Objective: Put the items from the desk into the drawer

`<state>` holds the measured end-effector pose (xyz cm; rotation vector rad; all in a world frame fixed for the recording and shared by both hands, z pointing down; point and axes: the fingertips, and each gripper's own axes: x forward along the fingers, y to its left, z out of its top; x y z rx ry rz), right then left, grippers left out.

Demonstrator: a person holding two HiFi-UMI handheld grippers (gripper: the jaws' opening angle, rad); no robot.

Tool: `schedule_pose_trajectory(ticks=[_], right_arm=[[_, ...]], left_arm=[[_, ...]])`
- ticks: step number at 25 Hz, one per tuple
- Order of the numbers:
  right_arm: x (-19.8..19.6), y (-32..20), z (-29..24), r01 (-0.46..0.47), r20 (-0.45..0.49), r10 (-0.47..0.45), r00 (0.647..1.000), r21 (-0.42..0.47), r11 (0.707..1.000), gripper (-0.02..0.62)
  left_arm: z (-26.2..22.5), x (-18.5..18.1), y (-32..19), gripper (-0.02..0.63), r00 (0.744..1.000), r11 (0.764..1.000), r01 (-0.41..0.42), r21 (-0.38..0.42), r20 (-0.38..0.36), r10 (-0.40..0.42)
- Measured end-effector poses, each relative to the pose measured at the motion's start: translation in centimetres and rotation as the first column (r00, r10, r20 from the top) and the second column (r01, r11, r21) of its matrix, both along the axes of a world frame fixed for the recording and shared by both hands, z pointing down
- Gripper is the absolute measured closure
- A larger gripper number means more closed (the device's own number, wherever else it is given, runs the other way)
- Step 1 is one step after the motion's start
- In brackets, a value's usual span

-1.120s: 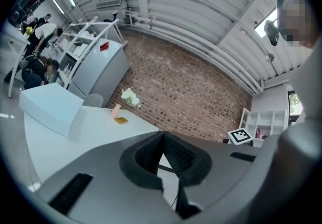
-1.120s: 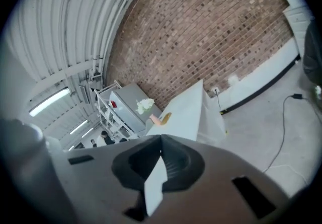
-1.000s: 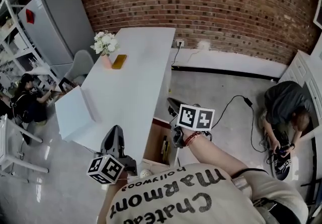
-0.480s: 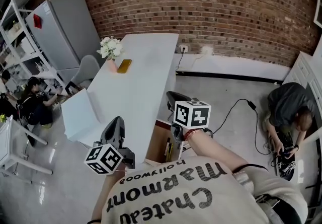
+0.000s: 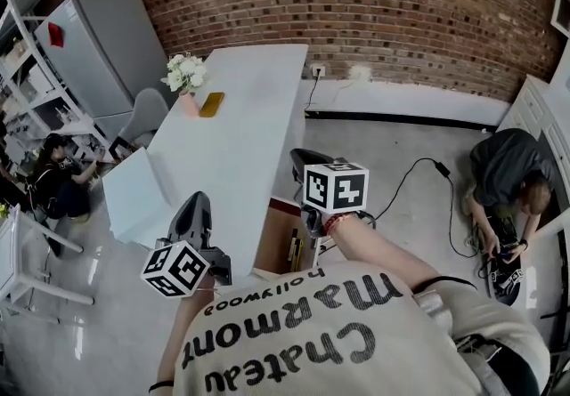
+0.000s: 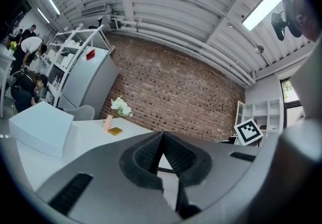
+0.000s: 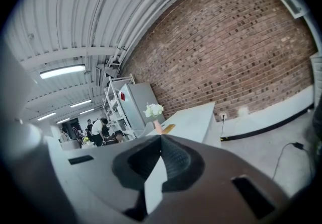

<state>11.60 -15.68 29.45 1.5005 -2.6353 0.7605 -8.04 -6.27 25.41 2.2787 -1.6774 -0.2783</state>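
Both jaw pairs closed on nothing: left gripper point(image 5: 198, 200), right gripper point(image 5: 301, 158), raised slightly beside open drawer point(image 5: 278, 245). Yellow item point(image 5: 211, 104), flower vase point(image 5: 186, 83), white box point(image 5: 134, 196) remaining on desk point(image 5: 245, 141): fetching next.

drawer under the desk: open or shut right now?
Open. The drawer juts out from under the desk, its brown interior exposed in the head view.

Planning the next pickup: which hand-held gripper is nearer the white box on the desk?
Left. The left hand-held gripper is just beside the white box; the right hand-held gripper is off the desk's other edge, above the drawer.
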Motion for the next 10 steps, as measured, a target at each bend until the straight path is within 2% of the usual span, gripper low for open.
schedule_pose_trajectory(ticks=[6, 10], right_arm=[[0.0, 0.0, 0.1, 0.009, -0.011, -0.009, 1.000, 0.006, 1.000, 0.592], [-0.1, 0.0, 0.2, 0.019, -0.017, -0.019, 1.000, 0.010, 1.000, 0.592]], left_arm=[[0.8, 0.9, -0.1, 0.604, 1.000, 1.000, -0.020, -0.014, 0.003, 0.020], [1.4, 0.7, 0.0, 0.604, 1.000, 1.000, -0.004, -0.021, -0.001, 0.004]])
